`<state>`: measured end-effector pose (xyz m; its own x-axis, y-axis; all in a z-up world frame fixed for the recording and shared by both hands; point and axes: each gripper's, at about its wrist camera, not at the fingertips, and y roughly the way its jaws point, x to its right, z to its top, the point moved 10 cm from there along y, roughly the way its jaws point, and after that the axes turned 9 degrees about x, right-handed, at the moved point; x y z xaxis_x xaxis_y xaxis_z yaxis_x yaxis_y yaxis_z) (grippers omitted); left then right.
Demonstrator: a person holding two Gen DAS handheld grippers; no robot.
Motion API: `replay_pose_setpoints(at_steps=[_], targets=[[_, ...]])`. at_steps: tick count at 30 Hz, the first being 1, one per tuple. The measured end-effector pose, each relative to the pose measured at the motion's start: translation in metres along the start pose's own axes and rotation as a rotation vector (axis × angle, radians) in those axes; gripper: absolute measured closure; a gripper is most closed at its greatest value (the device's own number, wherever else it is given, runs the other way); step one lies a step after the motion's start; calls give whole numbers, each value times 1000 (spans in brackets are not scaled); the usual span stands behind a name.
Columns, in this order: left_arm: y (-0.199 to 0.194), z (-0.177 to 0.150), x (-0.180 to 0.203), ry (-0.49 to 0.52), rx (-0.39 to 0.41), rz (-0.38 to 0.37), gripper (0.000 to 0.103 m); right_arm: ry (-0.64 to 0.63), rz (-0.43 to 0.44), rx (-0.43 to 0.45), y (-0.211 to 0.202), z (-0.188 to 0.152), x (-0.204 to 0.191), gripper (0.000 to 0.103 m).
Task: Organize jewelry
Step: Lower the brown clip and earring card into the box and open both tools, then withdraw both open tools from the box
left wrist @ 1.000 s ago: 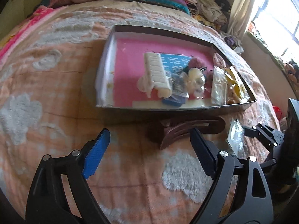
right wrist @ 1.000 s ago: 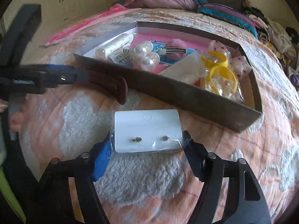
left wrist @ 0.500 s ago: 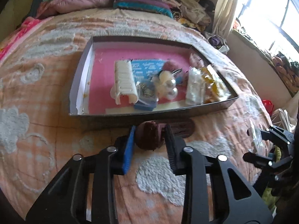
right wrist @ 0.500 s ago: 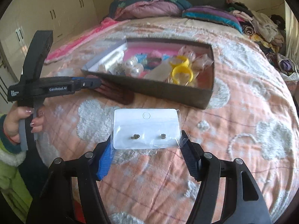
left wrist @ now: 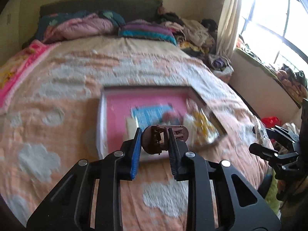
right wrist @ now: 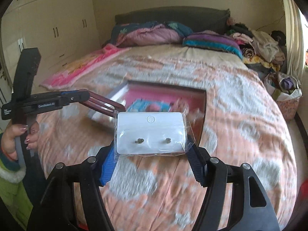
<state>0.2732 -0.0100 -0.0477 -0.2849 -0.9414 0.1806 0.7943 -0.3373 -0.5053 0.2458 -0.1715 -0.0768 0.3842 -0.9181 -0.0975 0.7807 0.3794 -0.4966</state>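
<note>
Two items are in hand, both held clear of the bed [left wrist: 57, 100], so the step is judged to be carry-to-box.

Left gripper [left wrist: 154, 146]: jaws narrowed and clamped on the brown hair clip [left wrist: 163, 138], gripped at its hinge end. In the right wrist view the clip's long prongs are seen pointing toward 3 o'clock, out over the near left corner of the box [right wrist: 204, 104].

Right gripper [right wrist: 152, 157]: jaws closed on the side edges of the earring card [right wrist: 151, 132], a white card in a clear sleeve with two studs on it, held face-up and roughly level.

The box sits on the bedspread at 12 o'clock from both grippers, pink-lined, already holding a blue card and yellow bangles [left wrist: 204, 121]; contents are motion-blurred, finer detail cannot be told.

Next move is judged as: each item is brought over a bare pink patch, at 11 o'clock of the box interior in the left view, lowered, then released. One arm at a time is advised, as the clip's prongs lie close to the card's left edge.
</note>
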Motion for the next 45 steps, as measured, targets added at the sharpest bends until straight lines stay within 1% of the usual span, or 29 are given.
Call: replay_pose_setpoints(at_steps=[1, 3, 6, 9, 13, 17, 20, 21, 22, 27, 29, 30, 31, 33, 34, 35, 37, 38, 39, 42, 44, 45], targets=[[3, 12, -1, 9, 20, 13, 85, 1, -6, 0, 7, 8, 3, 39], [6, 24, -5, 23, 43, 38, 85, -3, -8, -5, 18, 16, 6, 39], [19, 35, -8, 31, 51, 63, 85, -5, -4, -21, 39, 23, 9, 39], [31, 34, -12, 36, 48, 87, 85, -6, 0, -45, 60, 24, 9, 39], [48, 24, -20, 19, 16, 98, 85, -5, 7, -87, 90, 19, 7, 39], [60, 13, -25, 9, -11, 100, 85, -1, 11, -124, 111, 11, 5, 38], [66, 7, -27, 8, -29, 100, 85, 6, 10, -136, 119, 7, 2, 35], [66, 5, -27, 10, -32, 102, 85, 9, 8, -135, 119, 7, 2, 31], [67, 4, -28, 12, -36, 109, 85, 14, 10, -131, 118, 7, 1, 30], [62, -1, -26, 0, -54, 112, 83, 30, 12, -92, 95, 11, -2, 20], [53, 0, -19, 8, -43, 111, 73, 32, 11, -68, 76, 12, -2, 16], [48, 0, -17, 15, -35, 115, 62, 31, 3, -57, 67, 12, -1, 12], [41, 0, -13, 19, -31, 119, 55, 33, -7, -37, 54, 13, -1, 11], [30, -2, -6, 16, -28, 117, 49, 41, -7, -7, 32, 12, -2, 5], [23, -3, -1, 15, -26, 113, 42, 46, -14, 10, 19, 11, -1, 5], [16, -4, 2, 16, -23, 114, 39, 50, -21, 19, 10, 10, -1, 5], [0, -11, 12, 15, -20, 119, 23, 70, -38, 36, -12, 4, 1, 4], [-6, -14, 15, 9, -21, 117, 19, 79, -44, 42, -20, 1, 1, 4], [-11, -17, 17, 2, -20, 118, 10, 90, -55, 50, -30, -3, 3, 4], [-29, -32, 27, -27, -30, 117, 9, 128, -93, 76, -63, -17, 8, 4], [-37, -47, 37, -42, -55, 96, 9, 133, -127, 75, -80, -30, 10, 4], [-42, -56, 43, -34, -71, 86, 9, 130, -138, 75, -86, -34, 12, 4]])
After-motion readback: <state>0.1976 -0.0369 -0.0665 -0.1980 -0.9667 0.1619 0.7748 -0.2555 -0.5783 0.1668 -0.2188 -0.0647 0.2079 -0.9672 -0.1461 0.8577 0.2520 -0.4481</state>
